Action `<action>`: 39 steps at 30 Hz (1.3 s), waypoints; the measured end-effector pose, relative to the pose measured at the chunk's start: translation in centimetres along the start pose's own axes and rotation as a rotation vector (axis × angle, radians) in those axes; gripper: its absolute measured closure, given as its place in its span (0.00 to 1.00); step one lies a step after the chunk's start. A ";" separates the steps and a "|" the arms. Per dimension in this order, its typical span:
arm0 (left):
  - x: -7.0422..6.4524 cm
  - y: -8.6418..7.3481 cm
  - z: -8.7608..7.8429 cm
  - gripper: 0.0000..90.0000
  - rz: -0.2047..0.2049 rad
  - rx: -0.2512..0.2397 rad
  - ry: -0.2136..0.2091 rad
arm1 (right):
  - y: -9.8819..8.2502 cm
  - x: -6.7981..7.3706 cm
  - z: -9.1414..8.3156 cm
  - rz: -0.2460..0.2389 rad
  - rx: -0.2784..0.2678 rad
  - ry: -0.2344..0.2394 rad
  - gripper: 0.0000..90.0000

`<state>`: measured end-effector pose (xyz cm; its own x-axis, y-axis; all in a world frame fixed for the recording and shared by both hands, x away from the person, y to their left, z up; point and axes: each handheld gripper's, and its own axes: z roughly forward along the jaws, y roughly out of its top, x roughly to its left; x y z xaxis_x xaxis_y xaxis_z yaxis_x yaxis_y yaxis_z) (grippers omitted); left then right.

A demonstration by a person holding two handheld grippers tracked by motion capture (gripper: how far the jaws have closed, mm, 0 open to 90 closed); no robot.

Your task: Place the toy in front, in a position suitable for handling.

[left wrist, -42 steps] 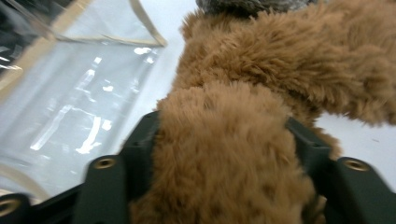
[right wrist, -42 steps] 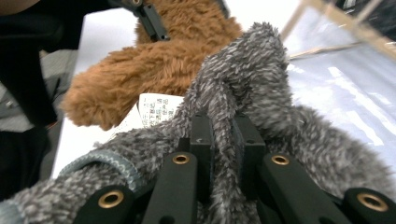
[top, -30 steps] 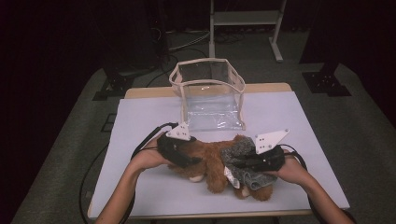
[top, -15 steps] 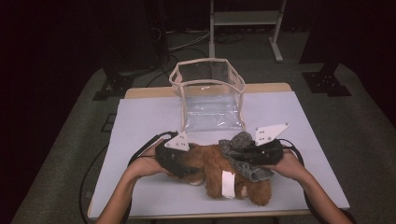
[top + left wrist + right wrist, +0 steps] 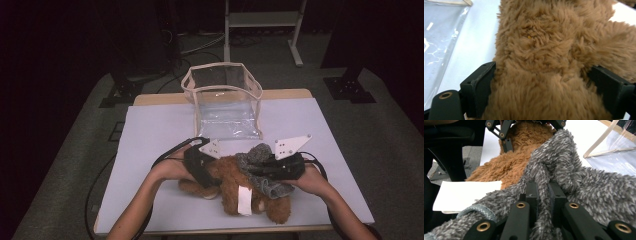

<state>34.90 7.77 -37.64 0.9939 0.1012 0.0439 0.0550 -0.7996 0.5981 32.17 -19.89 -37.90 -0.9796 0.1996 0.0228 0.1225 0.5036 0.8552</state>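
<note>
Since a second ago: left claw [image 5: 212, 175] slid toward the near edge along the brown plush toy [image 5: 235, 187], from the toy's far flank down onto its body; jaws just been opening, with the brown fur between them. Right claw [image 5: 262, 170] hardly shifted, clamped as before on the grey fuzzy garment [image 5: 260, 170]. Toy rolled a little, so that the white sewn-in label [image 5: 244, 200] now faces up near the front.

Now, from the high view: toy lying on the white tabletop [image 5: 150, 130], near the person's edge, between the two hands. Grey garment draped over the toy's right part, touching it. Clear plastic bag [image 5: 222, 102] with beige trim standing open farther back on the tabletop, well apart from the toy.

Left gripper view: left claw [image 5: 544, 85] spread wide, one black jaw at each side of a thick roll of brown plush toy [image 5: 544, 50]; fur brushing both jaws, bulging past them; whether the pads press in hard, cannot tell. Corner of the clear plastic bag [image 5: 441, 37] at the upper left.

Right gripper view: right claw [image 5: 543, 195] drawn together, a fold of grey fuzzy garment [image 5: 564, 167] pinched tight between the two jaws. Brown plush toy [image 5: 506, 167] behind the garment, white sewn-in label [image 5: 464, 195] at the left.
</note>
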 end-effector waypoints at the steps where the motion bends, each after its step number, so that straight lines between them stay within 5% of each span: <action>1: 0.0 0.1 0.4 0.13 -0.002 0.010 -0.005 | 0.0 0.0 0.0 -0.002 0.002 -0.001 0.89; 5: -0.2 0.7 1.8 0.17 0.028 0.085 0.016 | 0.2 -0.2 0.1 -0.006 0.010 -0.007 0.89; 8: 0.0 0.7 1.2 0.33 0.027 0.024 0.039 | 0.2 -0.6 -0.3 0.002 0.002 -0.029 0.89; 12: 0.3 0.8 0.7 0.43 0.044 -0.032 0.103 | 0.6 -1.8 -1.0 0.027 -0.015 -0.035 0.88; 21: 1.3 2.2 -1.3 0.41 0.091 -0.091 0.300 | 3.7 -3.8 -2.6 -0.017 -0.019 -0.106 0.88; 27: 0.2 0.1 0.1 0.29 0.078 -0.066 0.260 | 1.9 -3.0 -0.8 -0.015 0.013 -0.069 0.88; 31: -0.7 -1.1 -1.5 0.22 0.048 -0.136 0.212 | 0.7 -1.5 -0.1 -0.026 -0.007 -0.036 0.89; 34: -0.9 -2.1 -2.6 0.24 -0.004 -0.197 0.196 | 0.3 -0.3 -0.2 -0.051 0.004 -0.039 0.89; 39: -1.1 -2.3 -1.7 0.28 0.000 -0.184 0.203 | 1.8 1.0 -0.1 -0.117 0.024 -0.078 0.89</action>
<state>33.52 10.48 -37.69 0.9535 0.2324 0.1919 0.0182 -0.6802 0.7328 31.36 -18.87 -36.31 -0.9722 0.2025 -0.1176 0.0127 0.5471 0.8370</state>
